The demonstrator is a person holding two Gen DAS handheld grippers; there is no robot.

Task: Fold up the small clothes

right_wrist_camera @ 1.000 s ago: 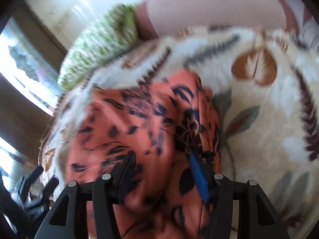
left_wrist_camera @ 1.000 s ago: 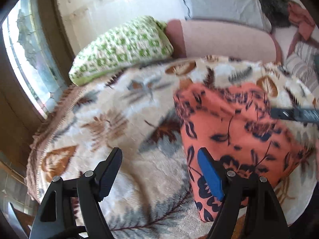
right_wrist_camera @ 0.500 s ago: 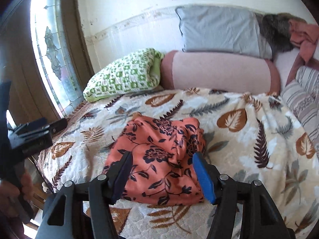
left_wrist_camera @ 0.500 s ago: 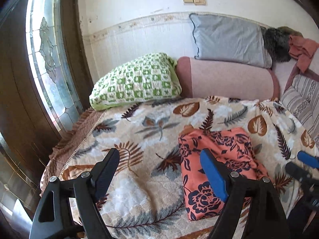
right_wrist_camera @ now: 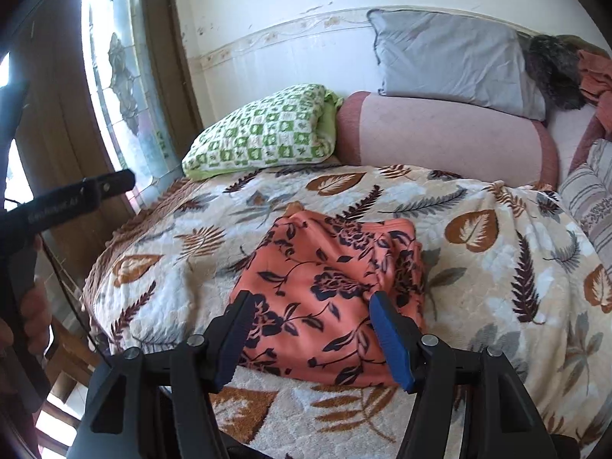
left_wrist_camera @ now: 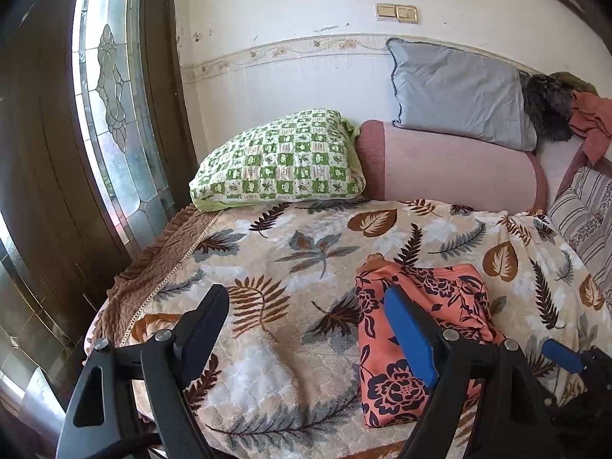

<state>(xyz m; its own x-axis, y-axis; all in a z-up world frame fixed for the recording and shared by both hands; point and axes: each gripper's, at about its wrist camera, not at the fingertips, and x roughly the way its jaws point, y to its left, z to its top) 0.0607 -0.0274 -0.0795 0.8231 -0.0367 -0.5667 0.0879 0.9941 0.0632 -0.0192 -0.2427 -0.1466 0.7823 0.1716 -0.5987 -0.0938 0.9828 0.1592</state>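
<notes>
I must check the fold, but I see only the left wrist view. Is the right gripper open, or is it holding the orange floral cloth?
Observer: The right gripper is open. The orange floral cloth lies free on the leaf-patterned blanket.
Operator: Is the cloth's near edge tidy?
Observer: It lies fairly straight on the blanket.
Operator: Where is my left gripper?
Observer: The left gripper shows left of the bed, before the wooden door, away from the cloth.

Open leaf-print blanket (right_wrist_camera: 478, 290) all around the folded floral garment (right_wrist_camera: 329, 287); pillows (right_wrist_camera: 264, 134) well behind it.
</notes>
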